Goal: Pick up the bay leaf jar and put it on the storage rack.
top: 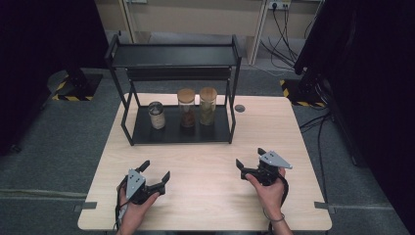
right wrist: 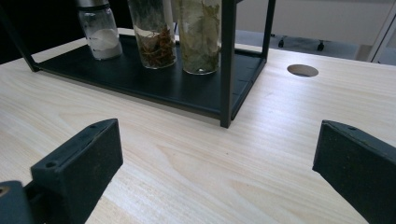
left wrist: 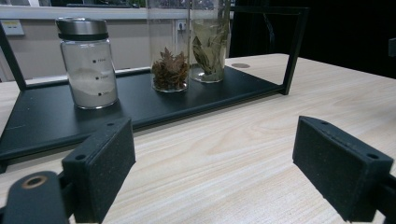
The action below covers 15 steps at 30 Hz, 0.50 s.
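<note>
Light wood table at frame centre, black rack at upper middle holding three jars: shaker jar, star-anise jar, leaf jar. Left claw at lower left, jaws wide, empty. Right claw at lower right, jaws wide, empty.

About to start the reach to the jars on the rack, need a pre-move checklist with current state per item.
1. Left hand-held gripper open, nothing between the jaws: ok.
2. Right hand-held gripper open, nothing between the jaws: ok.
3. Three jars upright on the rack's lower shelf: the metal-lidded jar, the star anise jar, the leaf jar: ok.
4. Bare table between both grippers and the rack: ok.
5. Lids seated tight: cannot tell.
6. Room for a jaw between the star anise jar and the leaf jar, which stand close together: cannot tell.
</note>
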Each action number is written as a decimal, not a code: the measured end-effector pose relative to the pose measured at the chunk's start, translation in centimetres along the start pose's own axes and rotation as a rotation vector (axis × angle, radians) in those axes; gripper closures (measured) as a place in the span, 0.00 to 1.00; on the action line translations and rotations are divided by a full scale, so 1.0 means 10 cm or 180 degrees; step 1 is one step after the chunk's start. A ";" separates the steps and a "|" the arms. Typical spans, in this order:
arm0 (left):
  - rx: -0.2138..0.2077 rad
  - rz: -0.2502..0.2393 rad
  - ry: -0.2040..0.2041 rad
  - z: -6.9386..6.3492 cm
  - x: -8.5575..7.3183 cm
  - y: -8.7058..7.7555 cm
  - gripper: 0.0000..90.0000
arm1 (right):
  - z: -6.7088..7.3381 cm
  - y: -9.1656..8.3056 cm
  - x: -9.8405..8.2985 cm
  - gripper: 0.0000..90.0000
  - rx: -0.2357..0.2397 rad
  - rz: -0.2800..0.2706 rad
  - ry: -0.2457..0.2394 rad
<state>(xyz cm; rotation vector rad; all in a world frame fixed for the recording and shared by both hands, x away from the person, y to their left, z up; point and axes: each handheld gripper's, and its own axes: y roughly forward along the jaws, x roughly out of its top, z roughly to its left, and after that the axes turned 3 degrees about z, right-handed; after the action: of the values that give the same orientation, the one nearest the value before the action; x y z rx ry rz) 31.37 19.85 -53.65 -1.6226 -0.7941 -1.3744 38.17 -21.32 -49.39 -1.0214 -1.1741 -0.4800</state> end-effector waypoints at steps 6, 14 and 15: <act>0.0006 -0.0001 0.0004 0.00 0.00 0.00 0.14 | -0.05 -0.05 -0.06 0.02 -0.0032 0.0012 0.0005; 0.0012 -0.0009 0.0002 0.00 0.00 0.00 0.14 | -0.08 -0.12 -0.10 0.02 -0.0051 0.0001 0.0011; 0.0011 -0.0008 0.0001 0.00 0.00 0.00 0.14 | -0.09 -0.12 -0.11 0.02 -0.0053 -0.0001 0.0010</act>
<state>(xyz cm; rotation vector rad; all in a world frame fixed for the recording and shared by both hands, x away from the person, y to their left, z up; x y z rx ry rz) 31.35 19.83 -53.66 -1.6191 -0.7983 -1.3743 37.30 -22.84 -49.90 -1.0346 -1.1691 -0.4922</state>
